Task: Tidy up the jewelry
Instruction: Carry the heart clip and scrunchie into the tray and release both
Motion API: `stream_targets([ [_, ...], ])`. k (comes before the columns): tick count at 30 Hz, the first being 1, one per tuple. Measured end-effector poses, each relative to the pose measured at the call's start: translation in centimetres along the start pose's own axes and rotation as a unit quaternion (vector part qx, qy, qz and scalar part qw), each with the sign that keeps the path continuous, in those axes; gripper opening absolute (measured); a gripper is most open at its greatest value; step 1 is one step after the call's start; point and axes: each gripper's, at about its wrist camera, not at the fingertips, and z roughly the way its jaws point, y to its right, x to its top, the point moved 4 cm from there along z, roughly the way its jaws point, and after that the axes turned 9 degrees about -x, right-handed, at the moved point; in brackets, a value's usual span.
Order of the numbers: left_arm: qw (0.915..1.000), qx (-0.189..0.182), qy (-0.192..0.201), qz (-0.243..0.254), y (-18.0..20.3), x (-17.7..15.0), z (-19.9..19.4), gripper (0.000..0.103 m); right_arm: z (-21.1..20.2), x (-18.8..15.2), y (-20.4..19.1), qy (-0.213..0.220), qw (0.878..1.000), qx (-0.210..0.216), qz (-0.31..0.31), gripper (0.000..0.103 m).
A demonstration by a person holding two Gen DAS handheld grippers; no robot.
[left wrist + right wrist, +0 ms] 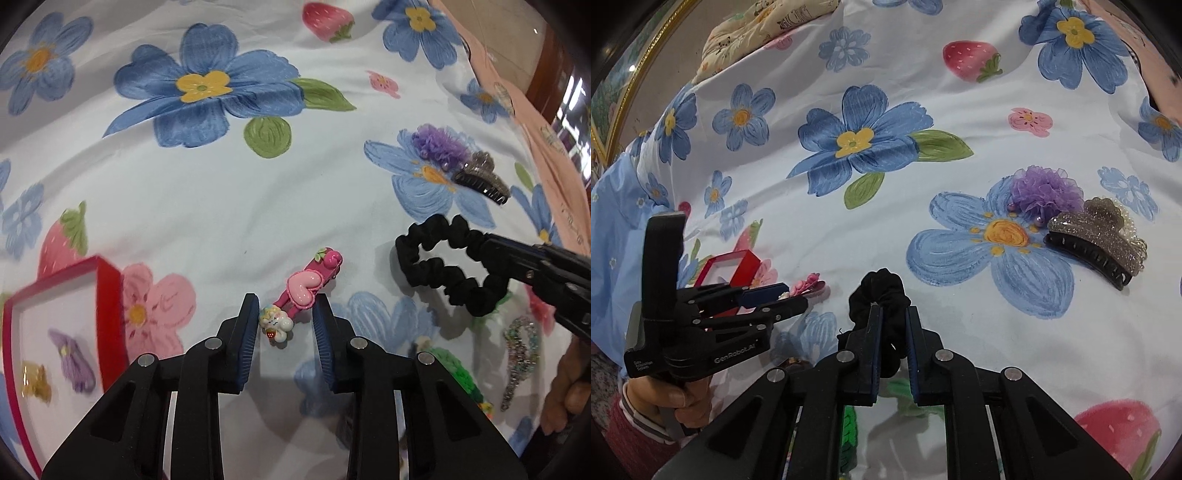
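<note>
My left gripper [285,306] is open, its fingers either side of a pink hair clip [304,291] with a heart and a small white figure, lying on the flowered sheet. My right gripper [893,312] is shut on a black scrunchie [879,291] and holds it just above the sheet; in the left wrist view the scrunchie [443,264] hangs from the right gripper's fingers [509,254]. A red box [107,295] at the lower left holds a purple piece [72,360] and a gold piece [35,382]. The box also shows in the right wrist view [738,264].
A purple ruffled scrunchie [1047,190] and a glittery grey claw clip [1097,242] lie at the right on a blue flower print. A beaded sparkly clip [519,360] and a green item [461,376] lie lower right. A peach cloth [524,92] borders the sheet's far right.
</note>
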Motion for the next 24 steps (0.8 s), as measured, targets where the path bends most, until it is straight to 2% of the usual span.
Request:
stream_targets([
  [11,0.9979,0.004,0.049,-0.043,-0.8,-3.2,-5.8,0.028,-1.5,-0.6,-2.6,0.011,1.0,0.025,-0.011,0.011],
  [24,0.988,0.014,0.1,-0.117,-4.6,-7.0,-12.0,0.028,-2.7,-1.2,-8.4,0.012,0.997,0.07,-0.041,0.011],
])
